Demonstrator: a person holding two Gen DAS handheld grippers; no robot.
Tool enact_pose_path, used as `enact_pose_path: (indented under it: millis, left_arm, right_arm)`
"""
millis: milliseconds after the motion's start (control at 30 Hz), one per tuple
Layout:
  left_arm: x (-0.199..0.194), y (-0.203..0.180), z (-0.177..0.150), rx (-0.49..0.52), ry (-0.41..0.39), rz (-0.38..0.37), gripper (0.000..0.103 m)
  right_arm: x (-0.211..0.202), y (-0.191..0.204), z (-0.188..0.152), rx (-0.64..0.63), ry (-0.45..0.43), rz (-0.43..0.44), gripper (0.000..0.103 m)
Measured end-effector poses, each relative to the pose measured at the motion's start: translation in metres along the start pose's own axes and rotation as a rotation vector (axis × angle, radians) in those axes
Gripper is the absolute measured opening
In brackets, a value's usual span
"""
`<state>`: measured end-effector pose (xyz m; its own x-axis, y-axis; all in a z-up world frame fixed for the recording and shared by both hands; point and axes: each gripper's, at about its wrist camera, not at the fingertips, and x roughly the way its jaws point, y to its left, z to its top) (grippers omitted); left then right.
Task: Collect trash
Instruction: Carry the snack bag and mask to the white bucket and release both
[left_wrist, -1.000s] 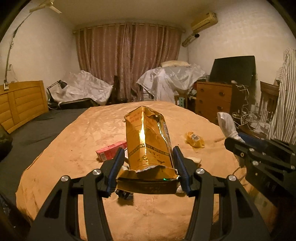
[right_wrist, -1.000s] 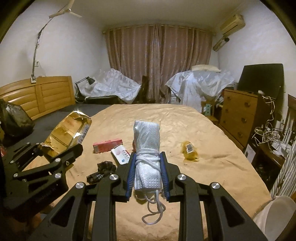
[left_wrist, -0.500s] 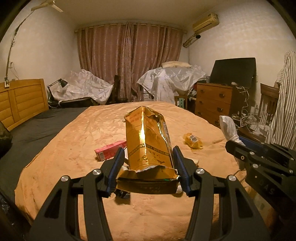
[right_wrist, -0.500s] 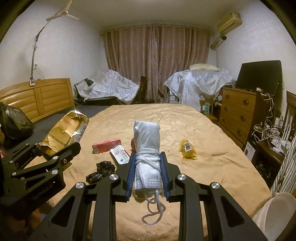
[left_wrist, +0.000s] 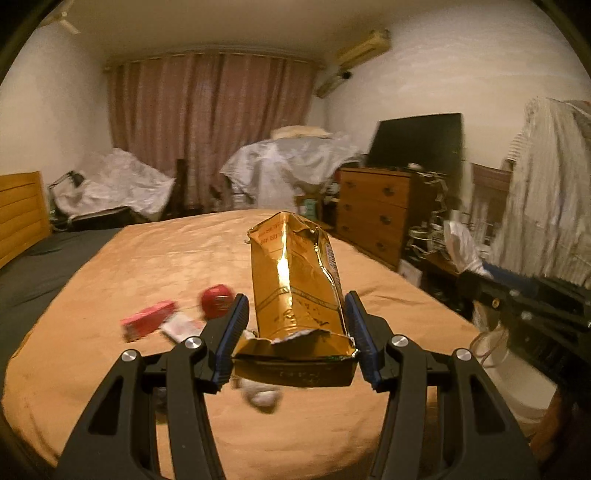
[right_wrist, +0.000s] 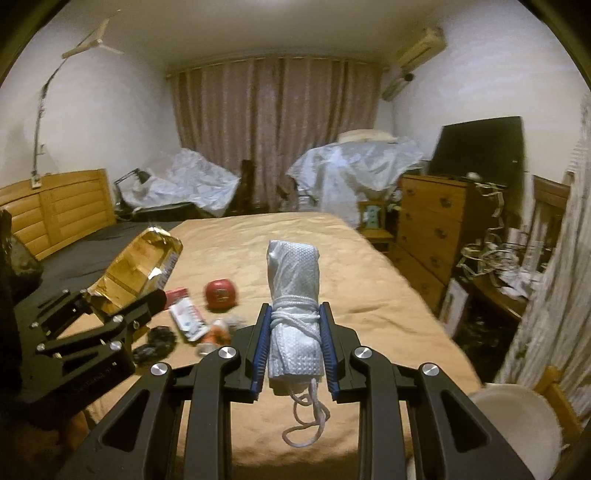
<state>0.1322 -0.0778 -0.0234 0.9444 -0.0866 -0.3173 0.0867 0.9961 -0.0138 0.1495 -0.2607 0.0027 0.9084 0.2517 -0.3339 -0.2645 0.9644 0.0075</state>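
My left gripper (left_wrist: 295, 317) is shut on a torn gold foil bag (left_wrist: 295, 280) and holds it above the orange bed cover (left_wrist: 110, 362); it also shows in the right wrist view (right_wrist: 140, 269). My right gripper (right_wrist: 293, 332) is shut on a rolled white bag (right_wrist: 293, 291) bound with white cord, whose loop (right_wrist: 306, 424) hangs below. On the bed lie a pink box (left_wrist: 147, 323), a white packet (right_wrist: 186, 317), a red round object (right_wrist: 221, 293), a dark crumpled scrap (right_wrist: 155, 341) and an orange-white wrapper (right_wrist: 214, 334).
A wooden chest of drawers (right_wrist: 432, 236) with a black screen (right_wrist: 480, 147) stands right of the bed. A cluttered side table (right_wrist: 498, 280) and a white round bin (right_wrist: 517, 432) are at the right. A wooden headboard (right_wrist: 55, 218) is at the left.
Both grippers have moved right and tilted with their loads still held. The red round object now shows on the bed, and the yellow wrapper seen earlier is out of sight.
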Motion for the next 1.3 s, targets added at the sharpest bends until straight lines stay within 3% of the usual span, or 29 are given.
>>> enact_pose_path:
  millis: [333, 667, 1000, 1167, 1300]
  left_arm:
    - [0.028, -0.102, 0.002, 0.070, 0.064, -0.237, 0.052]
    - [0.051, -0.197, -0.008, 0.147, 0.176, -0.438, 0.052]
    - [0.092, -0.254, -0.044, 0.198, 0.413, -0.563, 0.052]
    - [0.111, -0.267, -0.058, 0.214, 0.493, -0.574, 0.052]
    - [0.115, -0.272, -0.059, 0.222, 0.499, -0.572, 0.052]
  right_arm:
    - [-0.060, -0.123, -0.010, 0.063, 0.066, -0.197, 0.027]
    - [-0.091, -0.241, -0.039, 0.166, 0.183, -0.298, 0.027]
    - [-0.054, -0.343, -0.086, 0.329, 0.430, -0.242, 0.027]
    - [-0.037, -0.355, -0.101, 0.360, 0.500, -0.224, 0.027]
    - [-0.032, -0.353, -0.108, 0.370, 0.514, -0.220, 0.027]
